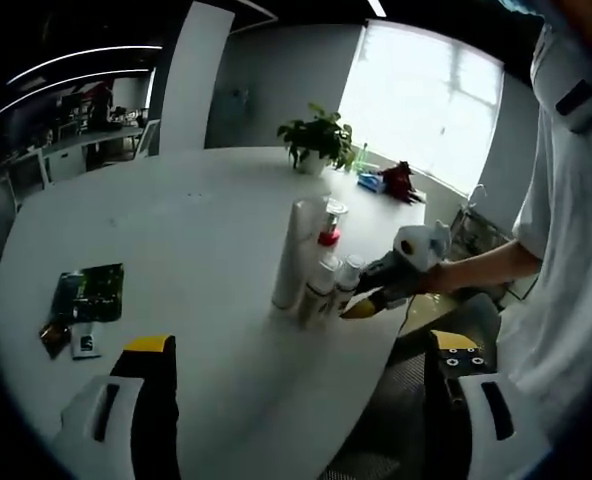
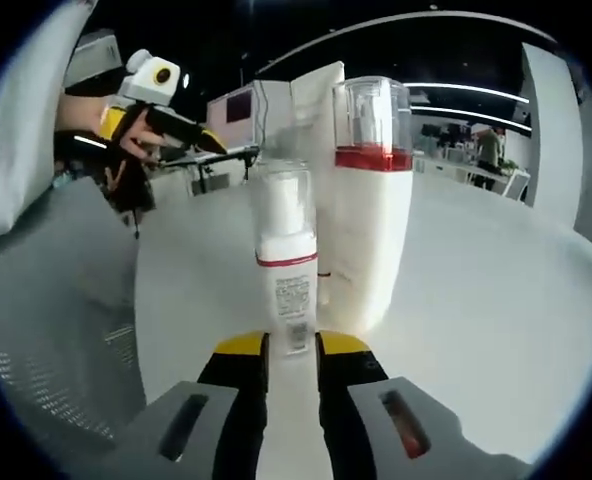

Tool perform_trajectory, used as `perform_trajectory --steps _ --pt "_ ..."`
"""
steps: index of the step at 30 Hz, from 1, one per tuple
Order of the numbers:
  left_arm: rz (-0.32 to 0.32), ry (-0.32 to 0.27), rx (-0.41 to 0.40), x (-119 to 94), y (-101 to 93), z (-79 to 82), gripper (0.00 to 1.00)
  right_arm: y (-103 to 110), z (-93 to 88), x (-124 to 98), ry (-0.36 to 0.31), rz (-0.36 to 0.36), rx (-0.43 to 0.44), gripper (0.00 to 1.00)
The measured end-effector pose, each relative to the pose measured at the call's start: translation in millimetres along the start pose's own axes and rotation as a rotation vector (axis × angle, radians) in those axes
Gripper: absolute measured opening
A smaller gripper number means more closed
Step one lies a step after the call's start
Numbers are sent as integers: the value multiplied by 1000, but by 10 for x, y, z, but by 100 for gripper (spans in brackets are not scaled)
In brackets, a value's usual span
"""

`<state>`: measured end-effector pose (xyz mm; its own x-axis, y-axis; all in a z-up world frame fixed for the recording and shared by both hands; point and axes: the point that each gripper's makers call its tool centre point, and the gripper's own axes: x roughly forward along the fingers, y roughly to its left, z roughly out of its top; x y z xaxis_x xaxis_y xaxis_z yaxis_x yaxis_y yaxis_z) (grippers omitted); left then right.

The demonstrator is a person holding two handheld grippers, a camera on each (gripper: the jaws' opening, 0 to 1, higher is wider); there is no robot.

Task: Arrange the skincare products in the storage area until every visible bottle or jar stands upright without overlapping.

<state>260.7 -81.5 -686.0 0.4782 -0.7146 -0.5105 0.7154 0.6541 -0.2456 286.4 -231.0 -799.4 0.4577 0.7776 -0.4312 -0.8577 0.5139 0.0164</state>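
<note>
Several white skincare bottles stand upright in a tight cluster near the edge of the white table (image 1: 176,230): a tall tube (image 1: 296,245), a red-banded pump bottle (image 1: 329,228) and two small clear-capped bottles (image 1: 321,285). My right gripper (image 2: 291,345) is shut on the base of one small bottle (image 2: 284,270), which stands upright on the table. Close behind it rise the red-banded bottle (image 2: 371,210) and the tube (image 2: 316,100). My left gripper (image 1: 301,345) is held open above the table's near edge, short of the cluster, with nothing between its jaws. The right gripper (image 1: 364,305) reaches the cluster from the right.
Dark sachets (image 1: 86,295) lie on the table at the left. A potted plant (image 1: 318,140) and a red object (image 1: 401,180) sit at the far edge. A mesh chair (image 2: 56,330) stands beside the table. A person's sleeve (image 1: 566,220) is at the right.
</note>
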Motion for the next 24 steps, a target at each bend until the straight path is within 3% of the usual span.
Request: perform_trajectory --steps 12,24 --pt "5 5 -8 18 26 -18 95 -140 42 58 1 12 -25 18" --pt "16 -2 -15 0 50 -4 95 -128 23 65 19 16 -28 20"
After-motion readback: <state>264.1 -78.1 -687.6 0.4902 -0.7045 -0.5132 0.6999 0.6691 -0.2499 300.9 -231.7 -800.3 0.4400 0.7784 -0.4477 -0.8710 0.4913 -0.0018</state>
